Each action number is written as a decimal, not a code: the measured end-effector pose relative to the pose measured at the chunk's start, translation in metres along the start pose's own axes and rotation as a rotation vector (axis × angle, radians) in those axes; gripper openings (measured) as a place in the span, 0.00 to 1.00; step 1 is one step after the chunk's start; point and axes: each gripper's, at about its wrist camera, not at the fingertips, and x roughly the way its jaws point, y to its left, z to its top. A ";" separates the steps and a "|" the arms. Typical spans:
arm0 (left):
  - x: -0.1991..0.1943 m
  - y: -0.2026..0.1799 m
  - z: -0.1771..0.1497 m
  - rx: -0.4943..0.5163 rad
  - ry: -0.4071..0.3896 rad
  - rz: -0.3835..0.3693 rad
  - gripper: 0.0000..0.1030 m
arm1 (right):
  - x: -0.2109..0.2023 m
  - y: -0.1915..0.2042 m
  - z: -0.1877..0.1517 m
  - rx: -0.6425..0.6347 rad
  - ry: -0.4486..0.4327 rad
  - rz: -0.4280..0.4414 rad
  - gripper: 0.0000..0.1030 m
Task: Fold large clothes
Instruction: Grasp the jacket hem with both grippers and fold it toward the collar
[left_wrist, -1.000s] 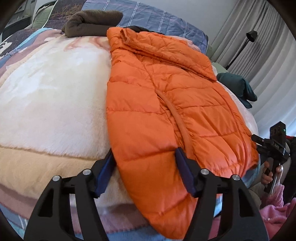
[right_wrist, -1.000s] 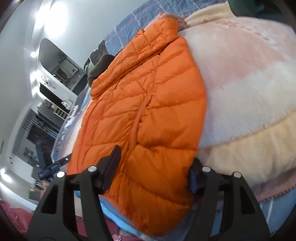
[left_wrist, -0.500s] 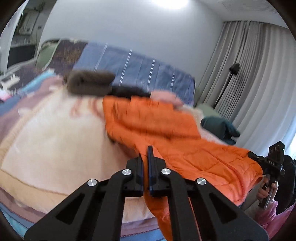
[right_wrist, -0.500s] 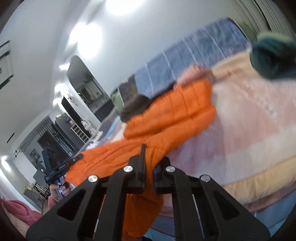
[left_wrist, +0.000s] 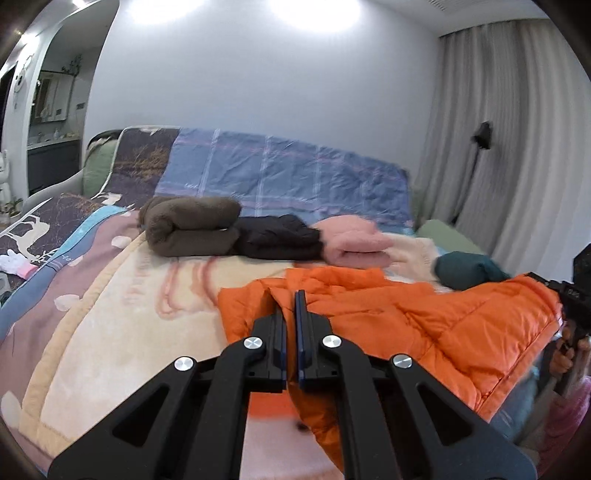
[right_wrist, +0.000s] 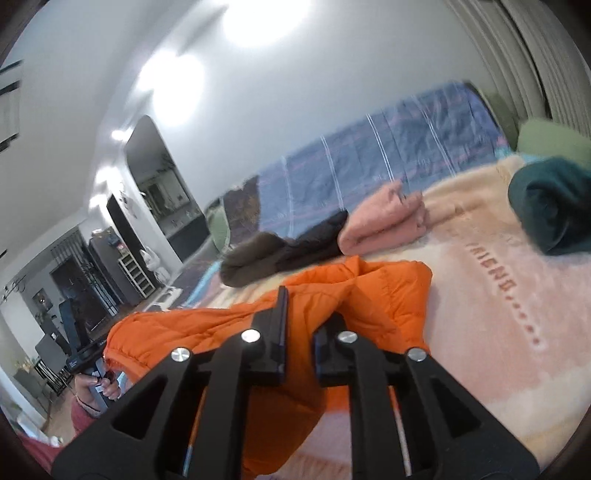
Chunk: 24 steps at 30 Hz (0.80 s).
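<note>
a second ago flat along the bed (left_wrist: 110, 332), now lifted – orange jacket (left_wrist: 424, 325) hem clenched in left gripper (left_wrist: 290, 306) and right gripper (right_wrist: 299, 314), carried toward the collar near bed's middle – first fold probably halfway.

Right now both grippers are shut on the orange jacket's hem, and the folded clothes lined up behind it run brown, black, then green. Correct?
Not quite. The third folded item in that row is pink, not green; the left wrist view shows it beside the black one and the brown one. Both the left gripper and right gripper do clamp the orange jacket.
</note>
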 end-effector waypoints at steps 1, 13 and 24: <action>0.021 0.002 0.004 0.001 0.015 0.030 0.04 | 0.017 -0.008 0.006 0.012 0.023 -0.030 0.13; 0.196 0.030 -0.034 0.036 0.264 0.187 0.14 | 0.147 -0.117 -0.004 0.274 0.246 -0.134 0.47; 0.085 0.026 -0.011 0.061 0.025 0.083 0.62 | 0.063 -0.018 -0.040 -0.445 0.155 -0.256 0.84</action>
